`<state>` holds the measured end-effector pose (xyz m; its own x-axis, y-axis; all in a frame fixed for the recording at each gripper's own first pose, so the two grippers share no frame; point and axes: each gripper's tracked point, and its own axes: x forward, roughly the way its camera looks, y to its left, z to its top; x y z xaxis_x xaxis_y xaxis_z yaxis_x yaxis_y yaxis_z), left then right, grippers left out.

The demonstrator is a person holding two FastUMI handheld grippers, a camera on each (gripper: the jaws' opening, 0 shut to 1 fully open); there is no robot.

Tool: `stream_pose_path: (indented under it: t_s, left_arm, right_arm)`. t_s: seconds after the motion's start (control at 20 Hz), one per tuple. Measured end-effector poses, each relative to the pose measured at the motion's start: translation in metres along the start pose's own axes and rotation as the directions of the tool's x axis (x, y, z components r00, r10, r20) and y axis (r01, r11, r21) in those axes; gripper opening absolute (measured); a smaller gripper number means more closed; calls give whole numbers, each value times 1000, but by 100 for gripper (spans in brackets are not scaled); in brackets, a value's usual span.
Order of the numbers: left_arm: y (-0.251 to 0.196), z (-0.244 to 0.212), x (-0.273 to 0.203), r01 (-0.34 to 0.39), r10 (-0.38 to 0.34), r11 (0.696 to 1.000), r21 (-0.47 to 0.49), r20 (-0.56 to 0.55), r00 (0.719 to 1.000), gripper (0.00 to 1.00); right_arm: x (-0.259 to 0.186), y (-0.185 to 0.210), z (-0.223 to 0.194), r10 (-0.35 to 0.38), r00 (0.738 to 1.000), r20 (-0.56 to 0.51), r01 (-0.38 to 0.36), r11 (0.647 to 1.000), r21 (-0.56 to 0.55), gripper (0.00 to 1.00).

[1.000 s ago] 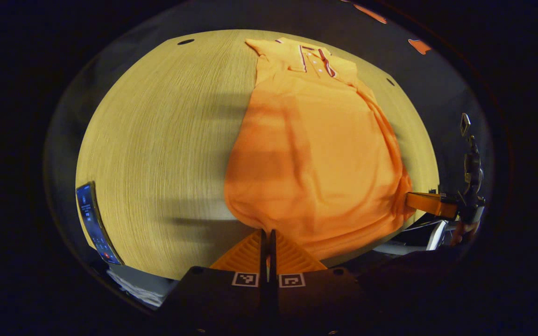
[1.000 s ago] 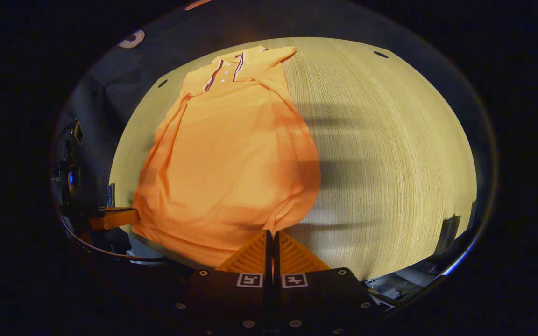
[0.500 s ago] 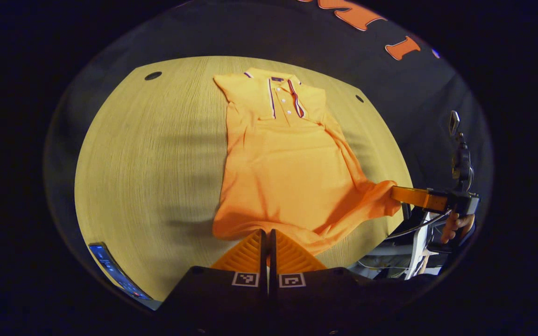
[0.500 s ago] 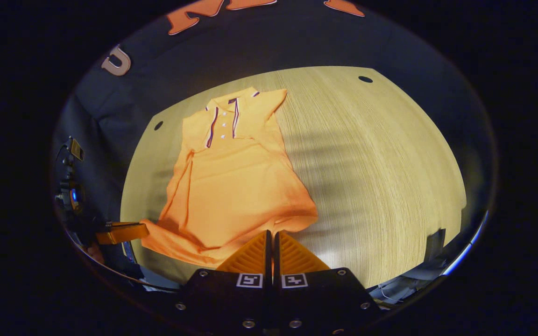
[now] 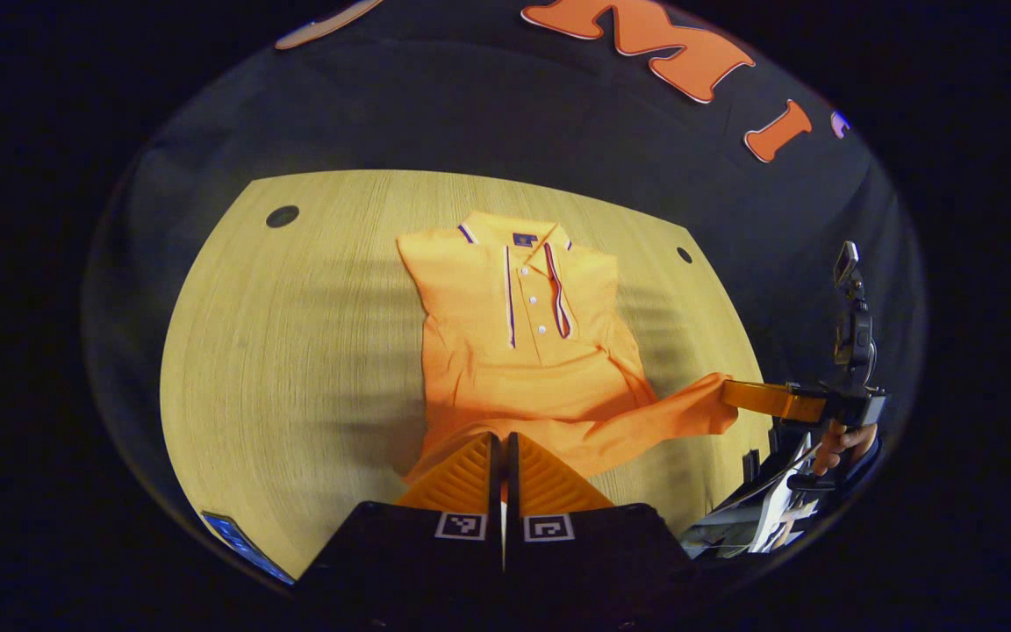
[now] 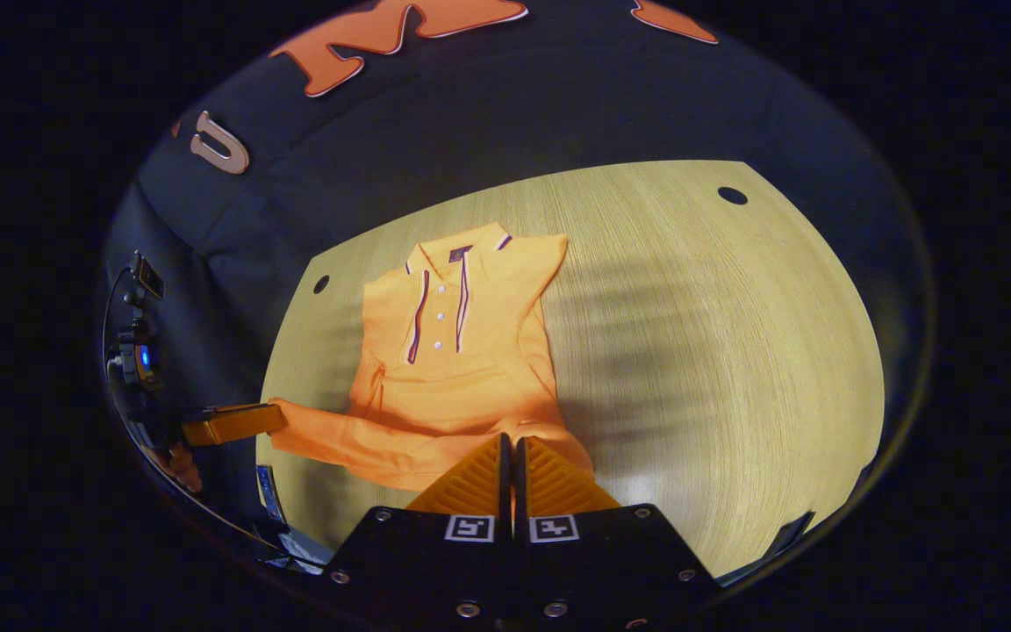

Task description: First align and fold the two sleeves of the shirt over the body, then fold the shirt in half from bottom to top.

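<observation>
An orange polo shirt [image 5: 527, 351] [image 6: 453, 360] lies on the wooden table, collar at the far end, sleeves folded over the body. Its bottom hem is lifted off the table and stretched between the two grippers. My left gripper [image 5: 503, 436] is shut on one hem corner. My right gripper [image 6: 512, 439] is shut on the other corner. In the left gripper view the right gripper [image 5: 729, 395] shows farther off at the right, held by a hand [image 5: 839, 434]. In the right gripper view the left gripper [image 6: 273, 417] shows at the left, pinching the hem.
The wooden table [image 5: 295, 351] [image 6: 716, 351] has small round holes [image 5: 282, 216] [image 6: 732, 195] near its far corners. A phone [image 5: 238, 544] lies at the near left edge in the left gripper view. Black booth cloth rises behind the table.
Both grippers have carried the hem up and forward toward the collar. The lower half of the shirt has come off the table, and less of the body lies flat.
</observation>
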<state>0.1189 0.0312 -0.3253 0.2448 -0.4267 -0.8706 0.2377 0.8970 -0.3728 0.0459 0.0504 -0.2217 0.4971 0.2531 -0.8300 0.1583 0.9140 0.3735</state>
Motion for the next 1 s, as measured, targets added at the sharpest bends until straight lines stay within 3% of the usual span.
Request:
stream_pose_path:
  t_s: [0.4, 0.75, 1.0]
  left_arm:
    - [33, 121, 44, -109, 105, 993, 36, 105, 989, 1]
    - [72, 188, 93, -231, 215, 969, 88, 161, 963, 1]
    - [97, 212, 124, -362, 337, 928, 93, 211, 918, 4]
  right_arm:
    - [52, -2, 109, 75, 996, 38, -75, 997, -20, 1]
    - [108, -5, 171, 46, 997, 68, -42, 998, -50, 0]
    - [143, -5, 203, 7, 991, 133, -5, 1000, -17, 3]
